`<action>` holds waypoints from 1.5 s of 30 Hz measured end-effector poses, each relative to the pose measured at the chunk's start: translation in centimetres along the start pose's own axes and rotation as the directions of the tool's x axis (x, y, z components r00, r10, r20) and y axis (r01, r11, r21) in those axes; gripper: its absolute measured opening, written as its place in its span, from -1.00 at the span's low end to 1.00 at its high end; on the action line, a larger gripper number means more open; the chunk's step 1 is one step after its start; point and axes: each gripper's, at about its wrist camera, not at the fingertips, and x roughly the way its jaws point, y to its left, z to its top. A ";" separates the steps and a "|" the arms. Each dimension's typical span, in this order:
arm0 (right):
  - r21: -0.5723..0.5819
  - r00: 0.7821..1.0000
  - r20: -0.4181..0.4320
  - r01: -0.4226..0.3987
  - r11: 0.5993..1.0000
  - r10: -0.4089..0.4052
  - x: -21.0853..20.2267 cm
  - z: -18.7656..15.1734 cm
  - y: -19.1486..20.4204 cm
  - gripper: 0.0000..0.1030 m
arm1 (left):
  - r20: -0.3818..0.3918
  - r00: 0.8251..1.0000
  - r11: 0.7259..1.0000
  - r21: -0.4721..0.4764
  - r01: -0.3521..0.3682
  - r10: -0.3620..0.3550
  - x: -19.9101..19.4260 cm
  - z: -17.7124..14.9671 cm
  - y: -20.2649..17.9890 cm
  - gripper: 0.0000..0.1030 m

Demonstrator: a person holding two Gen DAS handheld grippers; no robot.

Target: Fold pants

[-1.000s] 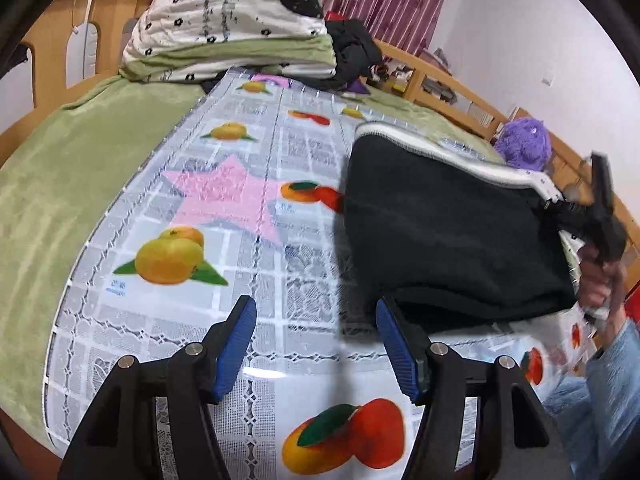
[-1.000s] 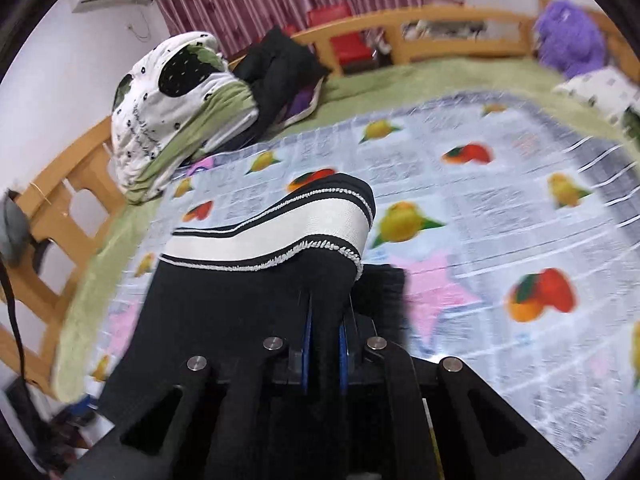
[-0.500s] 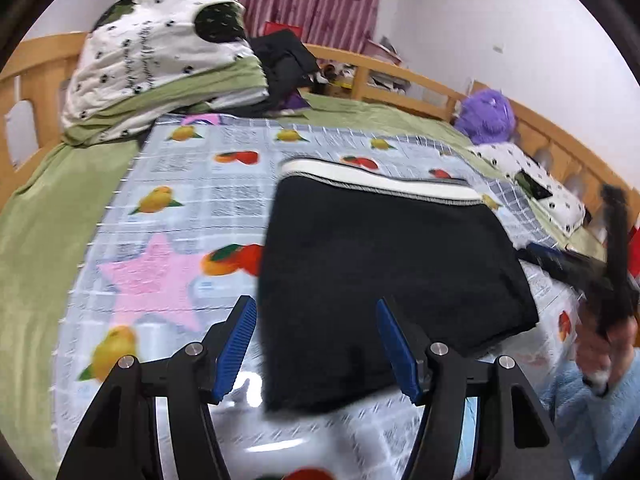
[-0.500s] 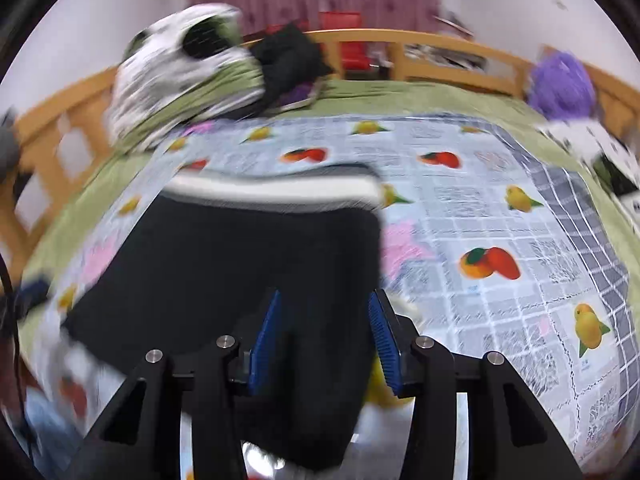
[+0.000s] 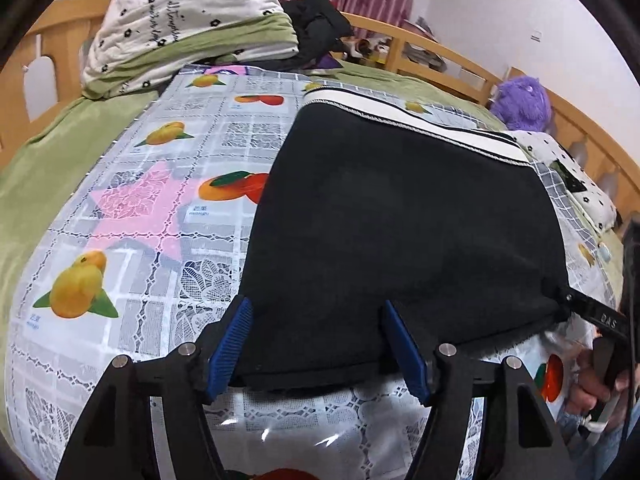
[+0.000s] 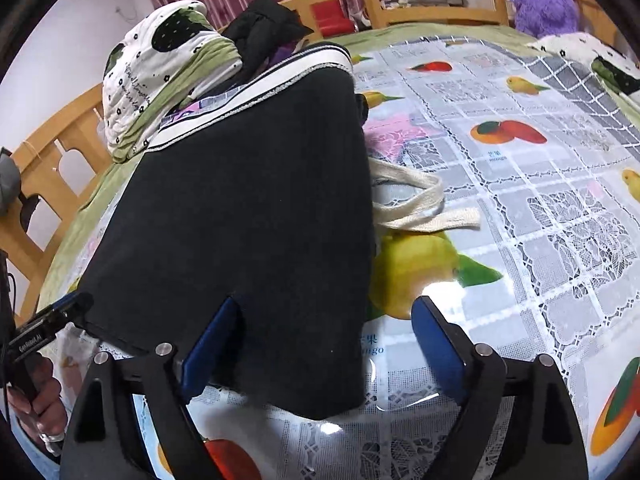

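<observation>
Fruit-printed plastic sheeting (image 5: 168,208) covered the bed, with a green blanket (image 5: 52,152) showing along its left edge and a wooden rail (image 6: 432,0) behind. On the sheeting lay the black pants (image 5: 400,240), folded flat, their white striped waistband (image 5: 420,124) toward the far edge and their hem at the near edge.

A second before, the right gripper (image 6: 324,344) had been clamped shut on the pants' near corner and held it lifted; now its blue pads (image 6: 436,348) stood wide apart over the hem, gripping nothing, and the cloth lay flat. The left gripper (image 5: 316,344), gaping over bare sheeting a second ago, had come across to the pants' near-left corner; its jaws were spread as before, the cloth edge lying between them, ungripped. In the right wrist view a cream drawstring (image 6: 416,204) trailed out from the pants' right side onto the sheeting.

Readable writing was sparse. The left wrist view caught "DAS" in white on the other gripper's black finger (image 5: 600,316) at the pants' near-right corner. In the right wrist view a white label on the left gripper's finger (image 6: 36,336) was too small to read with certainty. Under a printed mango (image 6: 508,132) the sheeting read "mango", with small characters above. Cursive script ran across the folded quilt (image 5: 192,20) at the far-left corner, illegible.
</observation>
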 end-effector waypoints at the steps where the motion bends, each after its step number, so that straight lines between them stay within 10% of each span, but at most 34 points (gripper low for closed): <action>1: 0.000 1.000 0.012 -0.003 1.000 0.003 -0.1 -0.2 -0.1 0.71 | 0.004 1.000 1.000 0.007 -0.018 0.018 -0.1 -0.1 -0.3 0.28; 11: -0.037 0.997 -0.051 0.061 0.997 -0.063 -4.7 0.0 -0.3 0.71 | 0.097 0.995 1.000 0.008 -0.020 0.019 -5.2 2.1 -2.8 0.21; 23: -0.049 0.973 0.201 0.125 0.991 -0.113 -14.2 7.4 1.7 0.71 | 0.203 0.978 0.998 0.024 0.052 -0.056 -12.4 10.1 -7.9 0.21; 34: -0.017 0.980 0.165 0.118 0.993 -0.114 -4.8 16.6 2.4 0.71 | 0.169 0.985 0.999 0.020 0.028 -0.031 -1.8 16.8 -6.3 0.21; 39: -0.045 0.993 0.069 0.100 0.994 -0.097 3.1 17.0 3.8 0.10 | 0.065 0.998 0.998 0.064 0.014 -0.018 5.7 17.6 -5.2 0.21; 45: -0.129 0.973 0.052 0.231 0.964 -0.226 8.7 16.2 3.9 0.12 | -0.070 0.997 0.995 0.095 -0.034 0.041 12.3 16.3 -4.2 0.21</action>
